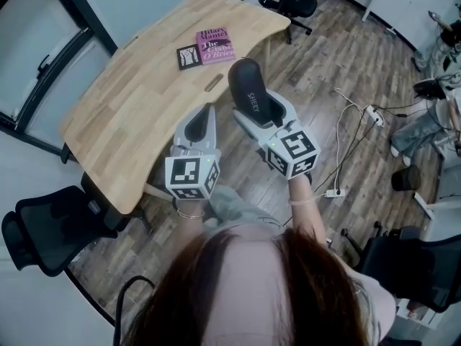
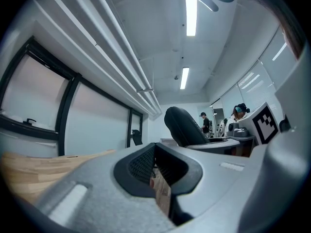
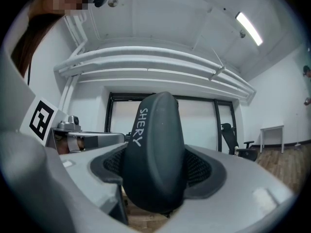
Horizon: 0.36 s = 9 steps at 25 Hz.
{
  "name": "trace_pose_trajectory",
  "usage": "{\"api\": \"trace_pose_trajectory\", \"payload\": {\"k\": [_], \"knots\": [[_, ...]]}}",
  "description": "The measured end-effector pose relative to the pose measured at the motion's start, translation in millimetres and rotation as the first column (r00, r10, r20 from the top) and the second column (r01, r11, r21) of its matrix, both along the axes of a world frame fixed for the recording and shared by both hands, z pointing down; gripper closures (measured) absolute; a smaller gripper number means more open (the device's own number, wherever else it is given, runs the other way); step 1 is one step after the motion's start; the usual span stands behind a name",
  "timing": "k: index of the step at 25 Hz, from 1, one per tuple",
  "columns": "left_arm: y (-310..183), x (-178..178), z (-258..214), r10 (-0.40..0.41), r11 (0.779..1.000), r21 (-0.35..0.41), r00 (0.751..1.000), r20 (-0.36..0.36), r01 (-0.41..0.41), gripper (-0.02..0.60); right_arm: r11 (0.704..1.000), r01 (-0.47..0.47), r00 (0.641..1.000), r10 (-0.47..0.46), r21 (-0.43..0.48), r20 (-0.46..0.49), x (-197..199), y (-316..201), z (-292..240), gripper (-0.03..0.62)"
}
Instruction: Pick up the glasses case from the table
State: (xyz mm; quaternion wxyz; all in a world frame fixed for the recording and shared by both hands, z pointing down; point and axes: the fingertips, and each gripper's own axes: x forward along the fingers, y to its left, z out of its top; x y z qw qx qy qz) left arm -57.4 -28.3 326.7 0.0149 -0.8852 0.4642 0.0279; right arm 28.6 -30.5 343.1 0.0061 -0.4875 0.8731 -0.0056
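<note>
My right claw [image 1: 253,114] is clenched on the glasses case's [image 1: 248,85] lower end, holding it upright and, I judge, off the counter [image 1: 130,99]. Left claw [image 1: 208,112] closed, empty, idle alongside.

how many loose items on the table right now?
2. A pink book near the table's far edge; a black-and-white card beside it on its left. The glasses case is in the right gripper, not counted. It and the left gripper hide some tabletop.

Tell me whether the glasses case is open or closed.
Closed. The glasses case is one smooth dark shell with no gap showing, clamped in the right tool.
</note>
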Motion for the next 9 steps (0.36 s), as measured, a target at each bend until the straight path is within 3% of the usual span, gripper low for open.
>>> {"api": "trace_pose_trajectory", "payload": {"k": [9], "knots": [[1.1,7.2,3.1,0.004,1.0,-0.005,1.0,-0.003,-0.004,0.575,1.0,0.009,1.0,-0.009,-0.002,-0.01,4.4,1.7,2.2,0.26]]}}
